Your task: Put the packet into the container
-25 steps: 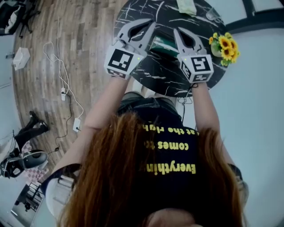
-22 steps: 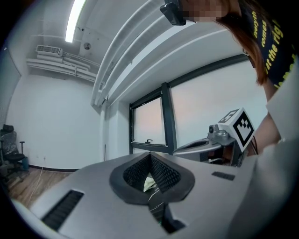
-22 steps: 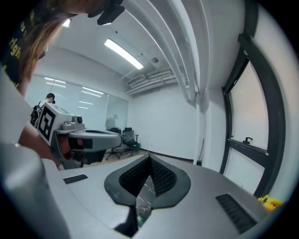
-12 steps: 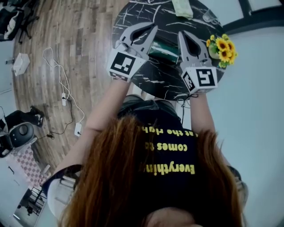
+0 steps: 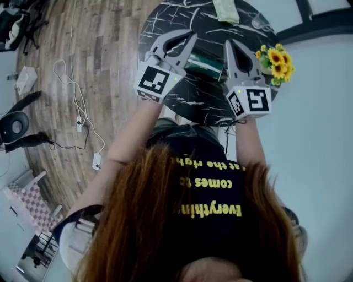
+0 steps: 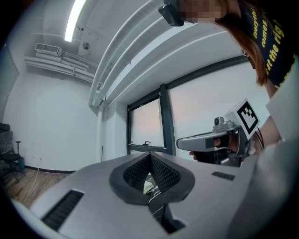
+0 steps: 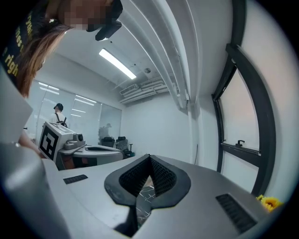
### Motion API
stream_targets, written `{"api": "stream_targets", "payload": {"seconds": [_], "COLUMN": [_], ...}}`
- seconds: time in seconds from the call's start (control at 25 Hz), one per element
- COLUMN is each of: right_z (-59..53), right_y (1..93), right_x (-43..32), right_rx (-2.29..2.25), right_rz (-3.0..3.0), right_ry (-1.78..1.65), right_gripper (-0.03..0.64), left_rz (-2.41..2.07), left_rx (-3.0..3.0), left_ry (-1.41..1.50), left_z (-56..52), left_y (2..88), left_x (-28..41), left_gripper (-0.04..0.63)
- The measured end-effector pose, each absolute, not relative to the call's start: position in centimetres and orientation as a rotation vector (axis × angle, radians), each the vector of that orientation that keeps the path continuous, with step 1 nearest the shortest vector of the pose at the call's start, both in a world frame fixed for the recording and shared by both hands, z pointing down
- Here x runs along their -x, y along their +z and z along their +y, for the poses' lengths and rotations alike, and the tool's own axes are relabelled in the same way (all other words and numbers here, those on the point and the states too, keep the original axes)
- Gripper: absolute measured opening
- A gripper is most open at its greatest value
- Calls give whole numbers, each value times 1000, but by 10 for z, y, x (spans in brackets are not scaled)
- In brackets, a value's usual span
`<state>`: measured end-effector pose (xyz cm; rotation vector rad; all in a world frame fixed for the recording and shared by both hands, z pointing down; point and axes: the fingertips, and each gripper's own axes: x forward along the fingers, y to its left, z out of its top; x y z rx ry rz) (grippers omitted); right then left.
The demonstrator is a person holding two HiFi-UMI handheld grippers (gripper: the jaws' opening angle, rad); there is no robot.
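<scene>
A pale green packet lies at the far side of the round black marble table. A dark green container sits mid-table, between my two grippers. My left gripper hovers over the table's left part, jaws shut and empty; its tips meet in the left gripper view. A sliver of the pale green packet shows below the jaws' closed tips. My right gripper is held level to the right of the container, shut on nothing, with its tips together.
A vase of sunflowers stands at the table's right edge, close to my right gripper. A clear glass sits at the far right. White cables and a power strip lie on the wooden floor to the left.
My right gripper has lifted and tilted, its marker cube shifting toward the table's near edge. My left gripper has barely moved. A dark object on the floor at left has shifted.
</scene>
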<state>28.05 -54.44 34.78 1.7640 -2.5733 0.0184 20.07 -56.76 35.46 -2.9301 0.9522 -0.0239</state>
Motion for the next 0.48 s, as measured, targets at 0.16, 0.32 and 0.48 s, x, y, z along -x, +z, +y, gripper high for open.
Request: {"api": "stream_targets", "payload": {"seconds": [0.16, 0.32, 0.48], "right_z": [-545, -543, -541], "right_y": [343, 338, 334], "right_x": [-283, -285, -283], "right_rx": [-1788, -1794, -1793], "right_rz": [-2594, -2599, -2601], "right_ry": [67, 59, 46], "right_gripper": [17, 17, 17], "left_rz": [963, 967, 963], "left_rx": [2927, 2926, 2925], "left_ry": [-8, -4, -6], "left_z": [-569, -568, -566], "left_y": [353, 353, 352], "left_x": [-201, -202, -203], "left_gripper": [0, 0, 0]}}
